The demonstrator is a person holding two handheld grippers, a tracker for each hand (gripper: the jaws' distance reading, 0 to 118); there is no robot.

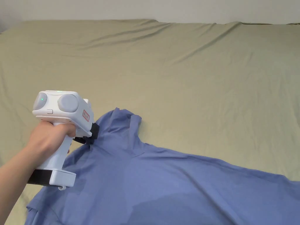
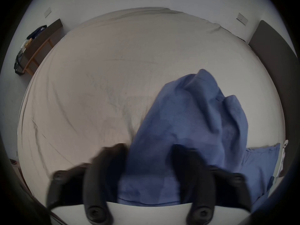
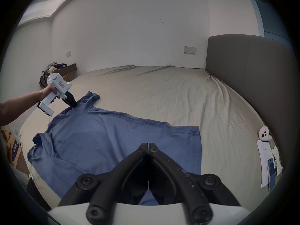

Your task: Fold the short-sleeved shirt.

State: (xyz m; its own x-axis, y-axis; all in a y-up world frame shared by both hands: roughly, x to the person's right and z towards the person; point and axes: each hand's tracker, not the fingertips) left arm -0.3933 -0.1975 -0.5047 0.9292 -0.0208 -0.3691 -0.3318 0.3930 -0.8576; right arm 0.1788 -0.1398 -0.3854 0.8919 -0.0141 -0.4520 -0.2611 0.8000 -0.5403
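The blue short-sleeved cotton shirt [image 1: 164, 181] lies spread on the near part of the wide olive-green bedsheet [image 1: 181, 76], and the bedsheet is the landmark here: a broad wrinkled stretch of it runs open beyond the shirt to the far wall, with more bare sheet towards the grey padded headboard [image 3: 248, 76]. The white pistol-grip left gripper [image 1: 93, 135], held in the person's left hand [image 1: 48, 137], sits at the shirt's far sleeve edge, where the cloth rises off the sheet in a peak. In the left gripper view its black jaws stand apart with blue cloth bunched between them [image 2: 150, 157]; that picture is blurred, so whether they actually pinch the fabric I cannot tell. The black right gripper [image 3: 148, 145] hangs above the shirt near its straight stitched hem, jaw tips pressed together on nothing. That hem edge lies flat on the sheet, and the near sleeve is crumpled at the sheet's near edge. A small white device [image 3: 265, 136] and papers [image 3: 266, 162] sit on the sheet's rim beside the headboard, well apart from the shirt.
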